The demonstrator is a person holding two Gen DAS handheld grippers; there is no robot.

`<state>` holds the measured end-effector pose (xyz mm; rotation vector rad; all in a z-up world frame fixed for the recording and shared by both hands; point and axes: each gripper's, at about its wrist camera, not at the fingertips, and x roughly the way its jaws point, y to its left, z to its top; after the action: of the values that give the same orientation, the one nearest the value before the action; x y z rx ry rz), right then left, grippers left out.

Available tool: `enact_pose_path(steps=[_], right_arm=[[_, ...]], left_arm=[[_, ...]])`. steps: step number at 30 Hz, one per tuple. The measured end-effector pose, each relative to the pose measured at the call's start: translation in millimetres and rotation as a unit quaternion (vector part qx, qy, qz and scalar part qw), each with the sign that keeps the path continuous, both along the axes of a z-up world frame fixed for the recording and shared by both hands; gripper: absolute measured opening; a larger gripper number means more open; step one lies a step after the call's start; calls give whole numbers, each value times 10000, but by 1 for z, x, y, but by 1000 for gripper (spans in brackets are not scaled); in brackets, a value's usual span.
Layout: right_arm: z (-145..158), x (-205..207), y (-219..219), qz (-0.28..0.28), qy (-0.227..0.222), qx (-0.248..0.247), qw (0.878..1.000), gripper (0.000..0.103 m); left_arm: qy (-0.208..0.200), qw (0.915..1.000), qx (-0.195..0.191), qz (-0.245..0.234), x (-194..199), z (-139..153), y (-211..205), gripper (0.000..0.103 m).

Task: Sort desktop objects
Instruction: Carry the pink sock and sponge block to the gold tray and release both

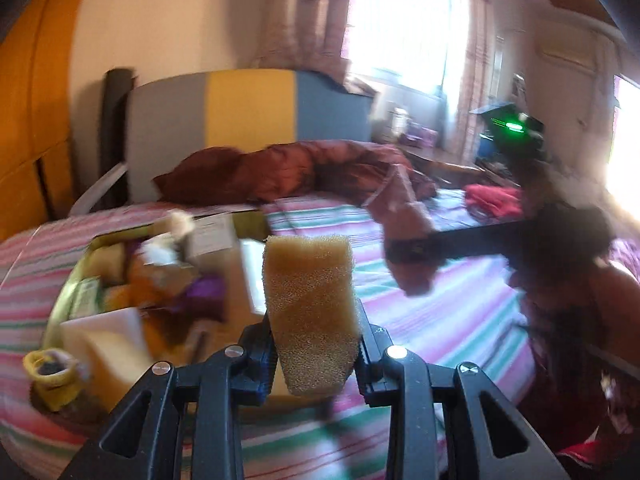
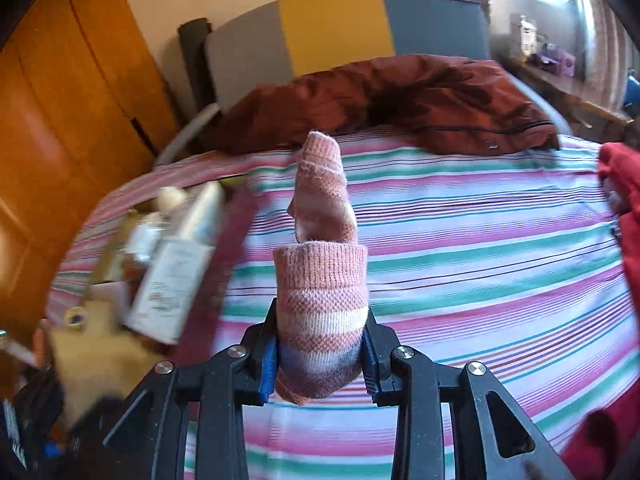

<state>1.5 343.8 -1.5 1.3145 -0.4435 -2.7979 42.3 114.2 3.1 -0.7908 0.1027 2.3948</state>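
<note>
My left gripper is shut on a tan sponge, which stands upright between the pads above the striped bedsheet. To its left lies a tray full of mixed objects. My right gripper is shut on a rolled pink striped sock, whose toe end sticks up and away from me. In the left wrist view the right gripper shows at mid right with the pink sock in it, blurred.
A rust-coloured jacket lies by the grey and yellow headboard. Red cloth sits at the right edge. Boxes and bottles are piled at the left beside an orange wardrobe. A person sits at the right.
</note>
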Motion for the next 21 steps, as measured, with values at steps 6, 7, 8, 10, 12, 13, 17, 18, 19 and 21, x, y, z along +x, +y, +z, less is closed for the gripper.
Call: enact_pose_path(steps=[6, 7, 8, 10, 12, 13, 17, 18, 19, 21], right_arm=[[15, -3, -51, 365, 151, -53, 9992, 34], [16, -4, -58, 405, 167, -37, 9990, 34], [18, -5, -64, 461, 178, -39, 9988, 34], [20, -9, -75, 558, 172, -16, 9983, 34], [22, -11, -82, 618, 172, 8, 9979, 34], [22, -12, -85, 648, 173, 7, 9977, 34], [23, -17, -98, 773, 149, 41, 9969, 34], [22, -19, -101, 807, 135, 52, 9966, 34], [21, -20, -105, 859, 105, 58, 9962, 34], [19, -23, -112, 915, 60, 79, 9958, 34]], left_arm=[[-529, 9974, 209, 437, -41, -7, -41, 32], [-621, 9968, 208, 464, -46, -10, -45, 33], [-720, 9960, 210, 487, -51, -12, -48, 33], [-970, 9942, 62, 452, -62, -20, -50, 50], [-890, 9939, -156, 637, -62, -23, -50, 63], [-843, 9940, -192, 677, -61, -23, -52, 63], [-814, 9947, 176, 603, -54, -20, -66, 63], [-808, 9944, 216, 639, -52, -19, -69, 63], [-791, 9939, 247, 723, -50, -19, -74, 63], [-761, 9926, 332, 892, -47, -17, -84, 63]])
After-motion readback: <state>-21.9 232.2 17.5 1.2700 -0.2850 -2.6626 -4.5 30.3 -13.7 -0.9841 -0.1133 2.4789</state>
